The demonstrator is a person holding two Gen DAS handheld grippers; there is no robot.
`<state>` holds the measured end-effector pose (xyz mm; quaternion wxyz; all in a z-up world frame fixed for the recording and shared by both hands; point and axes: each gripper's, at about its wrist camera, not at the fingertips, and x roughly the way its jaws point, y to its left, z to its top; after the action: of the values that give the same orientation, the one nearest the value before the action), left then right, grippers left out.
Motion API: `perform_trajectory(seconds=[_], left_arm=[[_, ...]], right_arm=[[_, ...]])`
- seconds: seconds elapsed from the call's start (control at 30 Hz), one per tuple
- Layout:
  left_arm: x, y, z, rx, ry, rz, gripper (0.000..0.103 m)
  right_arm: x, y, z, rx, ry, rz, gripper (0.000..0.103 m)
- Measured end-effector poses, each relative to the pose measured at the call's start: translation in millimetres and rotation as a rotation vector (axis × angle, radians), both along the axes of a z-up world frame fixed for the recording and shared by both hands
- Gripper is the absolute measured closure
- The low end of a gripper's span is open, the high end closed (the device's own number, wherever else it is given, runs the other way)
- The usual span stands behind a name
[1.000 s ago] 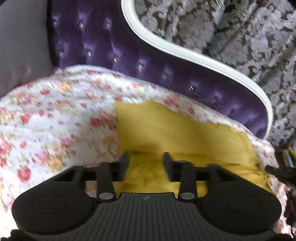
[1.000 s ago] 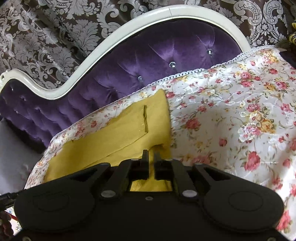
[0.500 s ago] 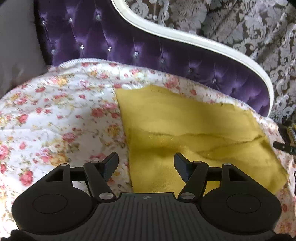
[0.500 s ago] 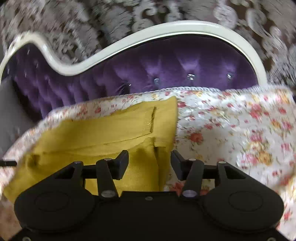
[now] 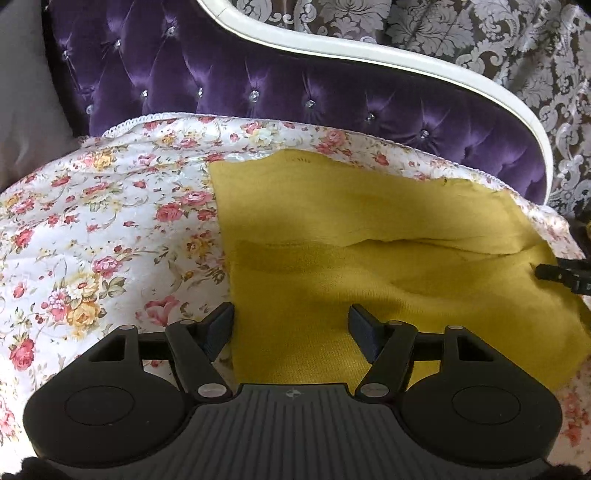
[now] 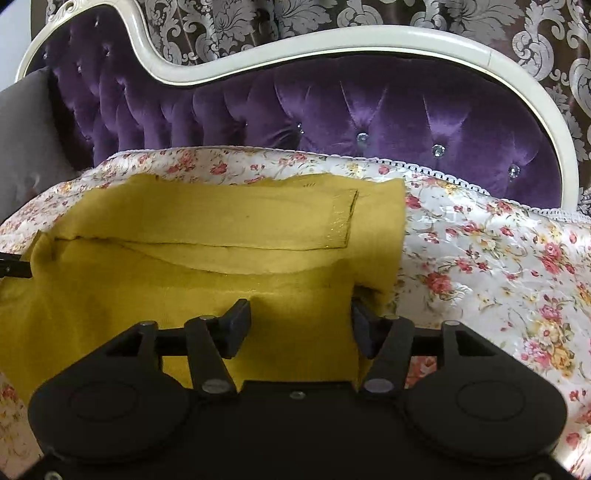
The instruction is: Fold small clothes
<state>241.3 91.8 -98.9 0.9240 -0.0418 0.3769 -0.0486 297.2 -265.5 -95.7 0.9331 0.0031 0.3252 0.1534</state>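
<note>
A mustard yellow cloth [image 5: 369, 236] lies folded on the floral bedspread [image 5: 92, 229], its near half laid over the far half. My left gripper [image 5: 291, 326] is open and empty over the cloth's near left corner. In the right wrist view the cloth [image 6: 221, 236] shows a stitched hem near its far right corner. My right gripper [image 6: 301, 319] is open and empty over the cloth's near right corner. The tip of the right gripper [image 5: 565, 275] shows at the right edge of the left wrist view. The tip of the left gripper [image 6: 13, 267] shows at the left edge of the right wrist view.
A purple tufted headboard [image 6: 369, 107] with a white curved frame [image 6: 332, 40] stands just behind the bedspread [image 6: 498, 251]. A grey cushion [image 5: 26, 96] sits at the far left. Patterned damask curtains [image 5: 480, 33] hang behind.
Both grippers have opened and let go of the cloth's near edge, then drawn back a little. The cloth now lies flat and folded.
</note>
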Motion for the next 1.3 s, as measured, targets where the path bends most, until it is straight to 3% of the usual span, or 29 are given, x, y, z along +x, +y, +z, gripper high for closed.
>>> perform_trajectory(seconds=[0.23, 0.53, 0.77, 0.83, 1.03, 1.13, 1.17, 1.3], left_arm=[[-8.4, -12.8, -8.7, 0.081, -0.062, -0.033, 0.028], [-15.4, -2.8, -7.6, -0.002, -0.094, -0.021, 0.029], [-7.9, -2.3, -2.4, 0.028, -0.114, -0.021, 0.029], [-3.0, 0.4, -2.4, 0.02, -0.112, -0.021, 0.034], [8.1, 0.9, -2.0, 0.021, -0.104, -0.055, 0.071], [11.4, 0.1, -2.9, 0.025, -0.105, -0.051, 0.098], [11.5, 0.3, -3.0, 0.026, -0.112, -0.048, 0.099], [7.0, 2.6, -1.7, -0.002, -0.128, -0.049, 0.1]], right_arm=[[-0.1, 2.5, -1.8, -0.005, 0.0, 0.013, 0.034], [-3.3, 1.0, -0.6, 0.012, -0.006, 0.014, 0.033], [-3.1, -1.3, -0.4, 0.034, -0.007, 0.018, 0.033], [-3.1, -1.9, -0.2, 0.038, -0.007, 0.019, 0.033], [-3.6, -3.8, 0.1, 0.045, -0.006, 0.012, 0.054], [-4.4, -5.5, 1.1, 0.04, -0.013, 0.001, 0.081], [-4.5, -6.1, 1.4, 0.039, -0.014, -0.003, 0.088], [-10.3, -5.9, 7.0, 0.037, -0.036, 0.001, 0.093]])
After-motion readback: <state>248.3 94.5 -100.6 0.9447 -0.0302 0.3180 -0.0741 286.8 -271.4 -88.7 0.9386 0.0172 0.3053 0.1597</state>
